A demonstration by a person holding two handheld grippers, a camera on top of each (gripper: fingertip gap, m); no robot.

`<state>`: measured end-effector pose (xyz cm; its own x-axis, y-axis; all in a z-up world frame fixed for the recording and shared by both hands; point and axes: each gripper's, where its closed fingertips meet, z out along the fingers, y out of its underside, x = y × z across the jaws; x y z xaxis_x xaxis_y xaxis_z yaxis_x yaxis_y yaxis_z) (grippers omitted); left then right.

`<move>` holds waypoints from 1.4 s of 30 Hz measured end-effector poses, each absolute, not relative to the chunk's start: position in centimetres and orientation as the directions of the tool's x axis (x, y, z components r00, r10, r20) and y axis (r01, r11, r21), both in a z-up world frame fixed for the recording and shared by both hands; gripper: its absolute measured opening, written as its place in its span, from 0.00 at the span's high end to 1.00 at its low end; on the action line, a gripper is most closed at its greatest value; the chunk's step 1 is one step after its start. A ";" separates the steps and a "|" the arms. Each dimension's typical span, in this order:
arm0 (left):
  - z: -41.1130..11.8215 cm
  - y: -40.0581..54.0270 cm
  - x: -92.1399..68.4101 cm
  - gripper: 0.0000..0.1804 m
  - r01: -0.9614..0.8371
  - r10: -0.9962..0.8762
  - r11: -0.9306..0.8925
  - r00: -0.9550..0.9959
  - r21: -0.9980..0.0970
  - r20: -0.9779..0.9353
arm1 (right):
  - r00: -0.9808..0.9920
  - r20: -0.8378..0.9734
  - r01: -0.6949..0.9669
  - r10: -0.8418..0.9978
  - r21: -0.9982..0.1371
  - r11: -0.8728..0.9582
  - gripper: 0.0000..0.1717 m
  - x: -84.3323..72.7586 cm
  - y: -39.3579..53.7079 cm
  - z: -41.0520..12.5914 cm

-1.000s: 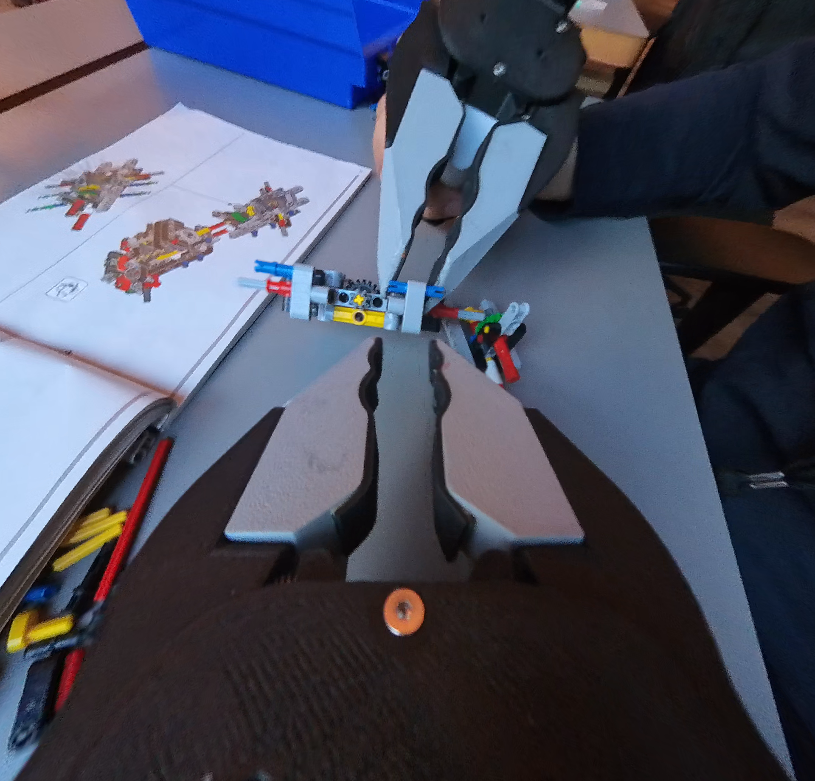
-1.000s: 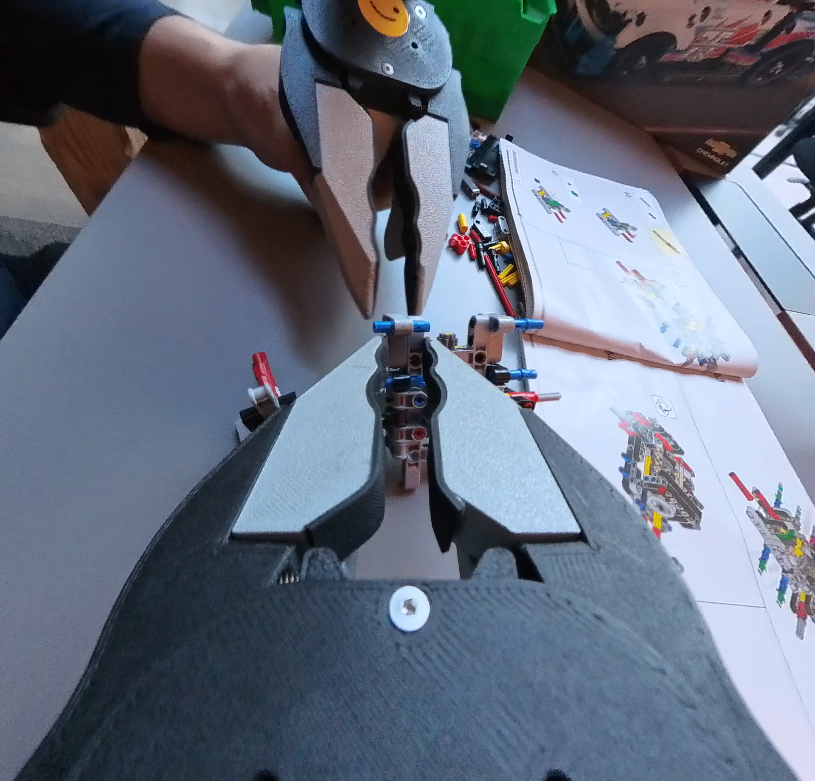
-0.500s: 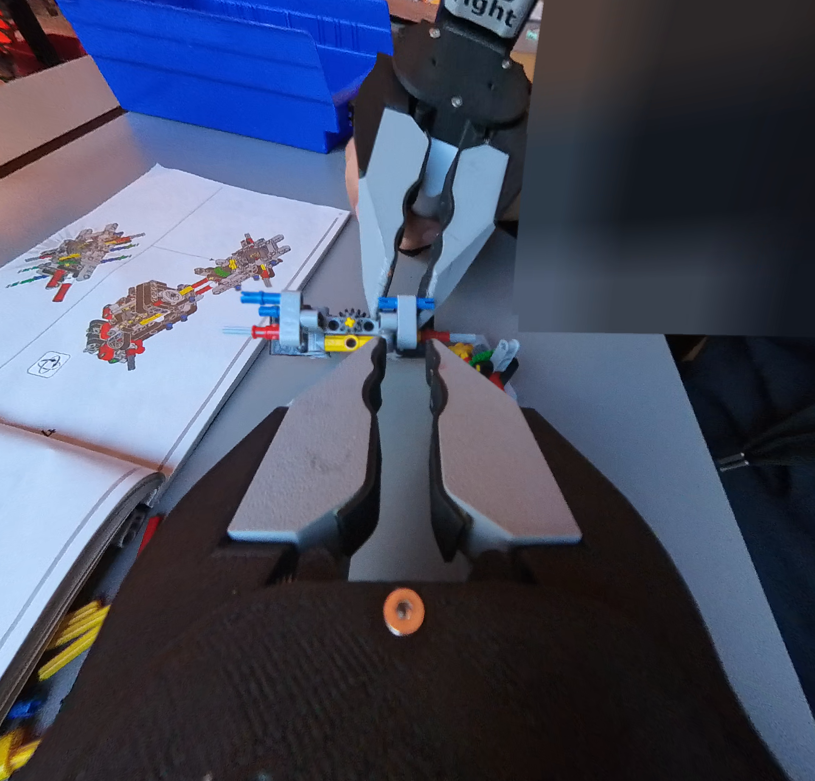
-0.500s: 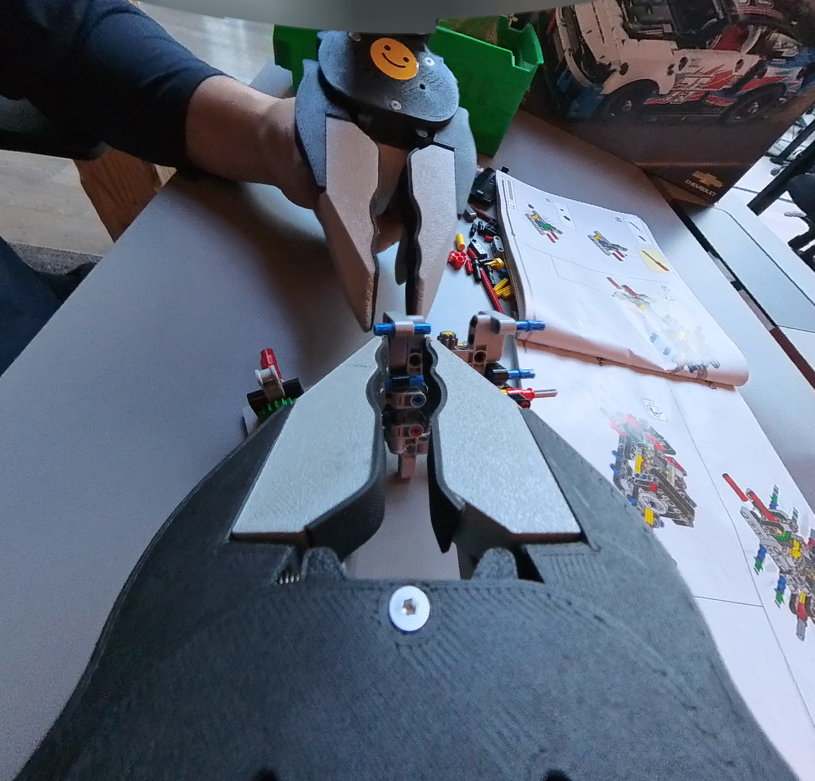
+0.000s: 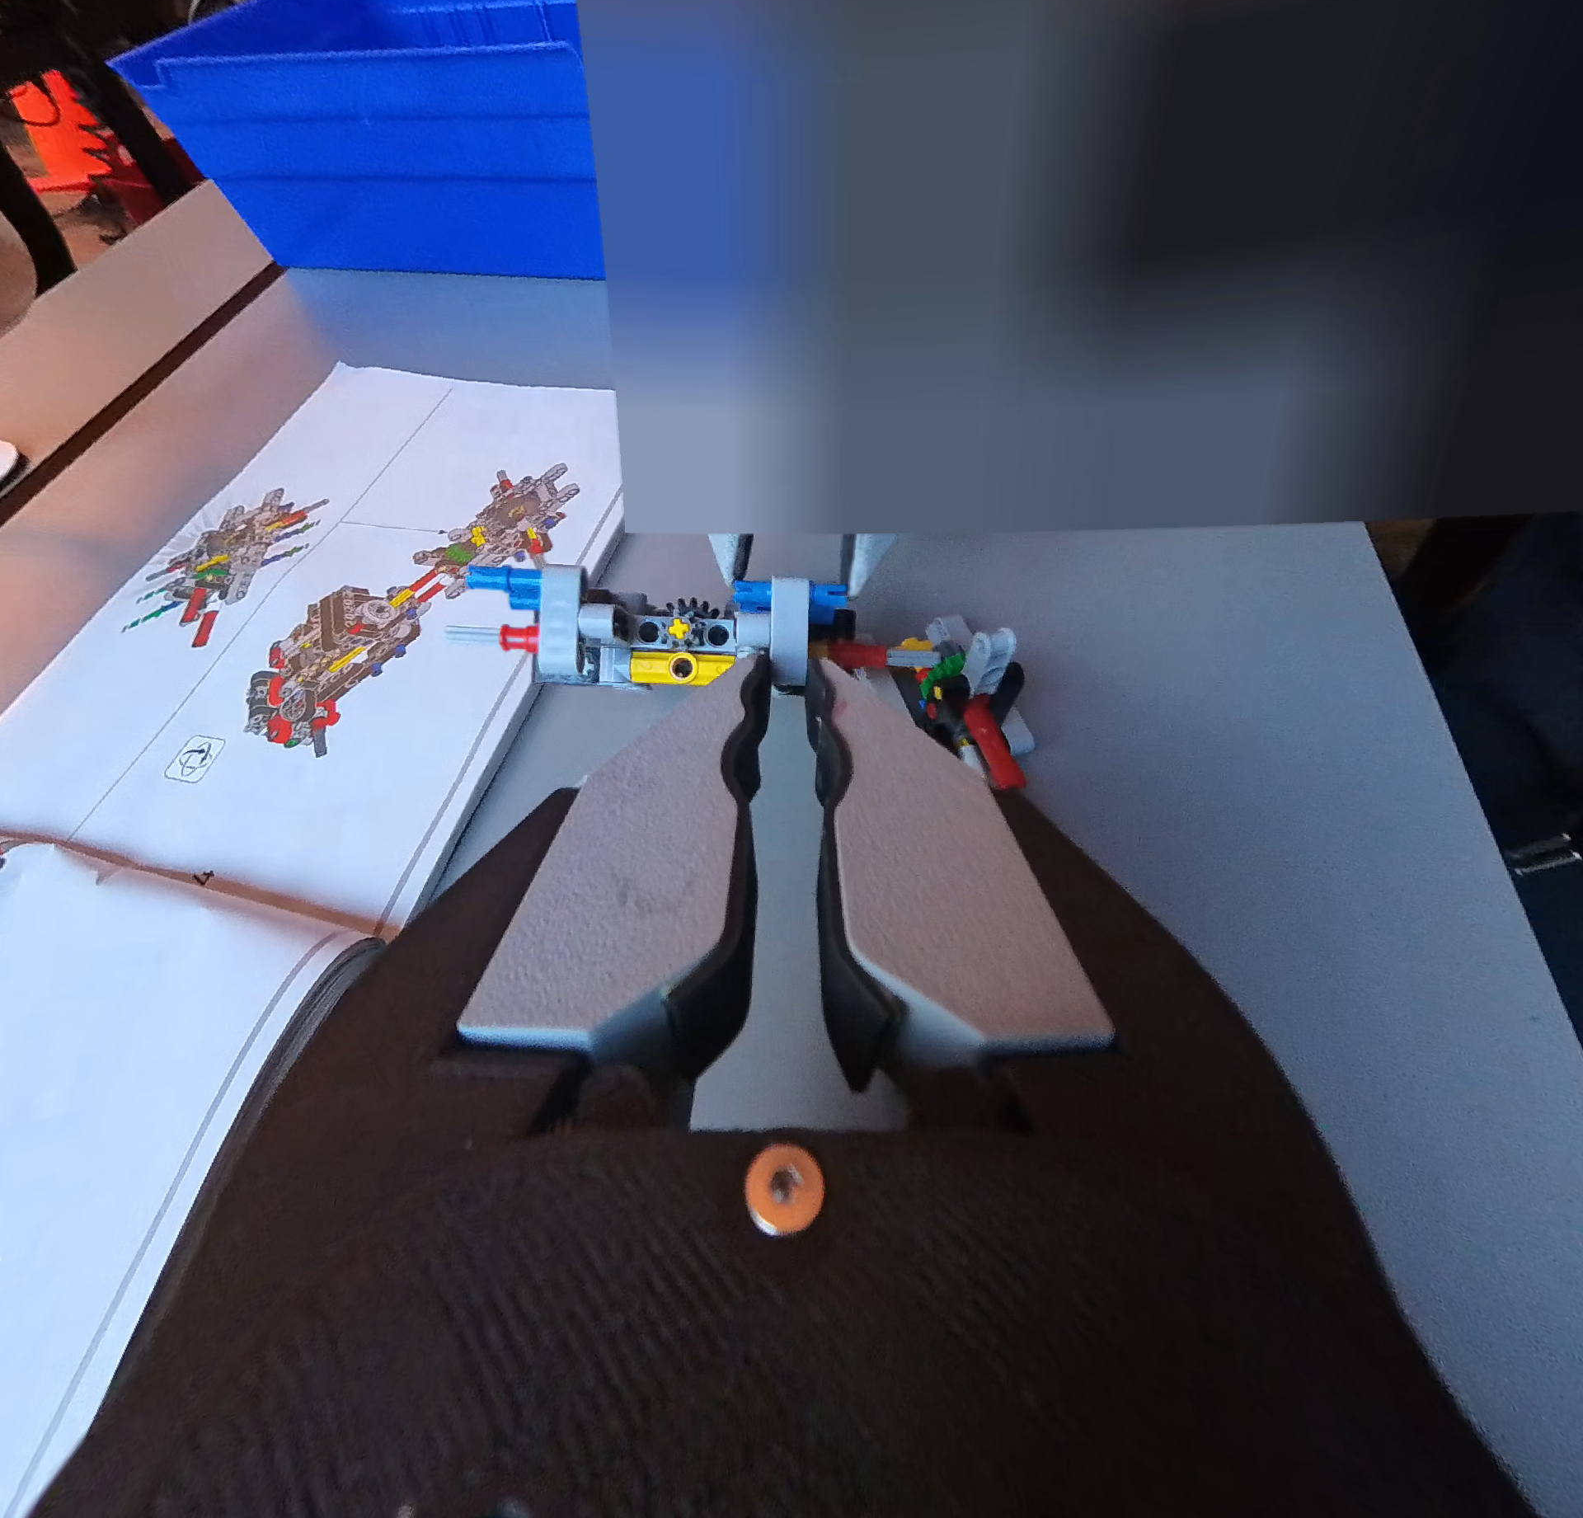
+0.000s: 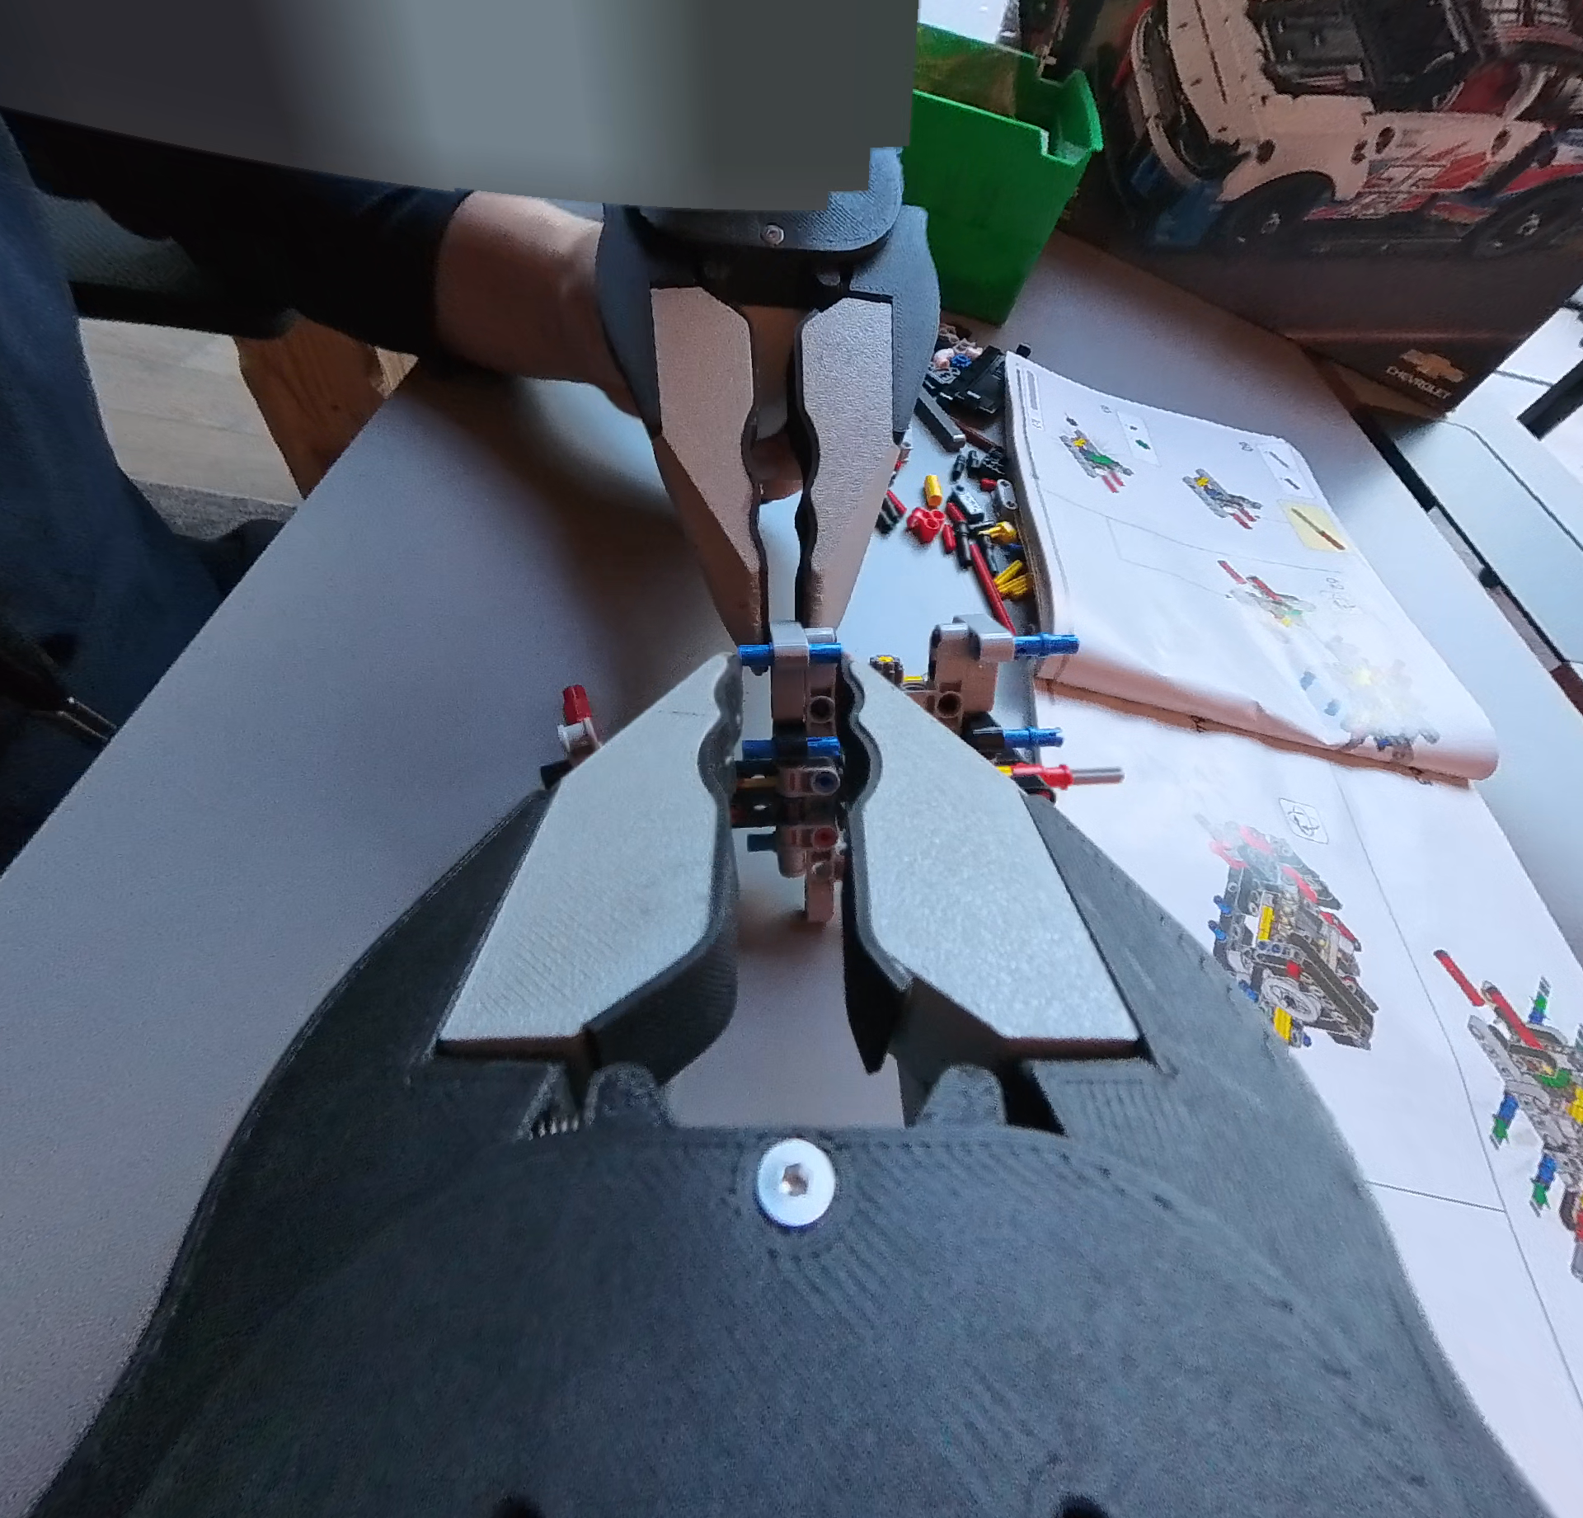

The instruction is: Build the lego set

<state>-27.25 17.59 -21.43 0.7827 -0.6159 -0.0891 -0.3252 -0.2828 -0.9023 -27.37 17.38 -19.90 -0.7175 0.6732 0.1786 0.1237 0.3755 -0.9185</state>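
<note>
A small brick assembly [image 5: 677, 646] of grey beams, blue and red pins, a yellow piece and a black gear sits between both grippers. My left gripper [image 5: 788, 676] is shut on the assembly's grey upright beam [image 5: 788, 629]. The right wrist view shows the left gripper's fingertips [image 6: 781, 616] pinching the top of that beam. My right gripper [image 6: 792, 672] is open. Its fingers stand on either side of the assembly [image 6: 801, 783] with a small gap. Its tips also show in the left wrist view [image 5: 797, 556], spread beside the blue pin.
An open instruction booklet [image 5: 257, 706] lies on the grey table [image 5: 1199, 791], with a blue bin [image 5: 385, 149] behind it. A pile of loose parts [image 5: 968, 689] lies right of the assembly. More loose parts [image 6: 968, 517], a green bin [image 6: 985, 166] and a car-picture box [image 6: 1328, 106] stand farther off. The tips of both grippers are at nearly the same place.
My left gripper moved forward to the assembly and closed on its grey beam. My right gripper, which was holding the assembly, spread its fingers.
</note>
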 end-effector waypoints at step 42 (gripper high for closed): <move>-21.6 15.2 -26.6 0.98 -0.317 -0.766 -0.270 0.643 -0.909 0.004 | -0.757 0.153 0.104 0.635 -0.932 0.348 0.88 -27.4 15.4 -20.2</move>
<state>-26.56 15.22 -21.63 0.6425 -0.7663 0.0038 -0.3170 -0.2703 -0.9091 -27.43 15.43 -20.18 -0.7573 0.6350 0.1528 0.1038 0.3480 -0.9317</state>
